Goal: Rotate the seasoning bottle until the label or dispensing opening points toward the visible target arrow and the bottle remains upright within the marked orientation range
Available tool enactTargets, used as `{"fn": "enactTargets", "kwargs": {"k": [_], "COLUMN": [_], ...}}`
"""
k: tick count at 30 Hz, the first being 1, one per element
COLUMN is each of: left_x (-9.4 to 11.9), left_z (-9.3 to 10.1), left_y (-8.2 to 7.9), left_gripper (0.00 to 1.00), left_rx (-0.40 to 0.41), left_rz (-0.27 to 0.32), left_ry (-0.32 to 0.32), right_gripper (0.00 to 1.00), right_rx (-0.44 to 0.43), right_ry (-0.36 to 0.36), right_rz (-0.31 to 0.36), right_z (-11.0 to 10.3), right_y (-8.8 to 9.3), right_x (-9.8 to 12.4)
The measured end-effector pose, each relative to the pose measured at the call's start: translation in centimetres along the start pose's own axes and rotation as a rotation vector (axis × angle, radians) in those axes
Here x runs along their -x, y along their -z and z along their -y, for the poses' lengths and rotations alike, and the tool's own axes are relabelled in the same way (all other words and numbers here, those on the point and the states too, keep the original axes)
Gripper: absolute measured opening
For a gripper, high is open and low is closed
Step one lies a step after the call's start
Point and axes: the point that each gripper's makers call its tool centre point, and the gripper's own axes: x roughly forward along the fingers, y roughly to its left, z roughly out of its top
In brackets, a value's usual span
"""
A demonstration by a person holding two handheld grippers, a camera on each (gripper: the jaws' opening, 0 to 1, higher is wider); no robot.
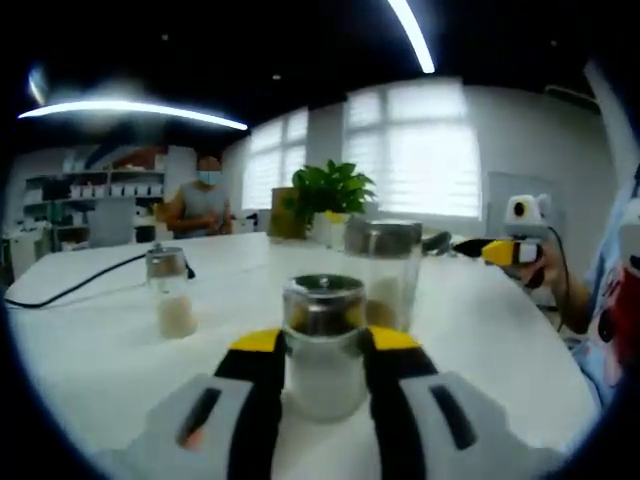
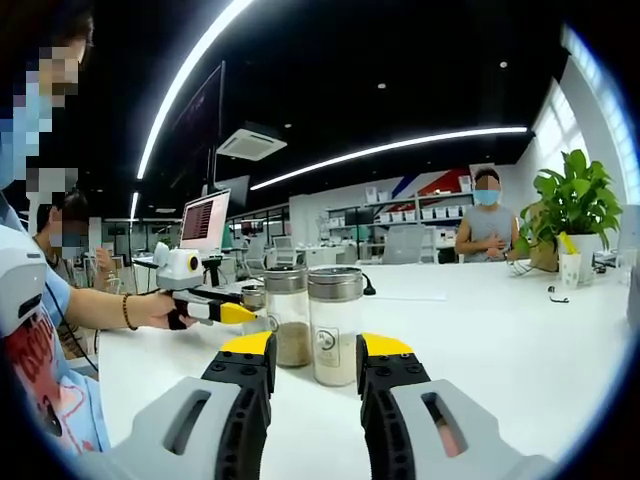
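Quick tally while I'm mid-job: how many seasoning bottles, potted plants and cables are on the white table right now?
Seasoning bottles: 3
Potted plant: 1
Black cable: 1
Total: 5
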Motion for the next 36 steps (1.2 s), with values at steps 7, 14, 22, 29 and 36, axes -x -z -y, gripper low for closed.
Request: {"fn": "enactTargets", "kwargs": {"k": [7, 14, 22, 29, 36], "left_x": [-0.2, -0.2, -0.2, 1.3, 1.7], "left_z": [0.2, -0.1, -0.4, -2.1, -1.9], "left_y": [0.2, 0.1, 0.8, -1.3, -1.9], "left_gripper": [0.33, 0.33, 0.37, 0.68, 0.64], "left_rx": [-0.039, -0.032, -0.050, -0.022, -0.036], "left_rz": [0.003, 0.003, -0.027, -0.016, -0.013], "left_ry": [0.002, 0.002, 0.020, -0.185, -0.381], "right_gripper": [0.32, 0.32, 0.32, 0.32, 0.32], "right_rx": [0.018, 0.009, -0.006, -0.011, -0.018], "right_ry": [0.004, 0.006, 0.002, 0.017, 0.000], "right_rz": [-0.001, -0.005, -0.010, -0.022, -0.007], "right_z": [0.1, 0.1, 0.2, 0.7, 0.3], "right_y": [-0.3, -0.2, 0.2, 0.6, 0.4], "right_x": [0.2, 0.0, 0.0, 0.1, 0.0]}}
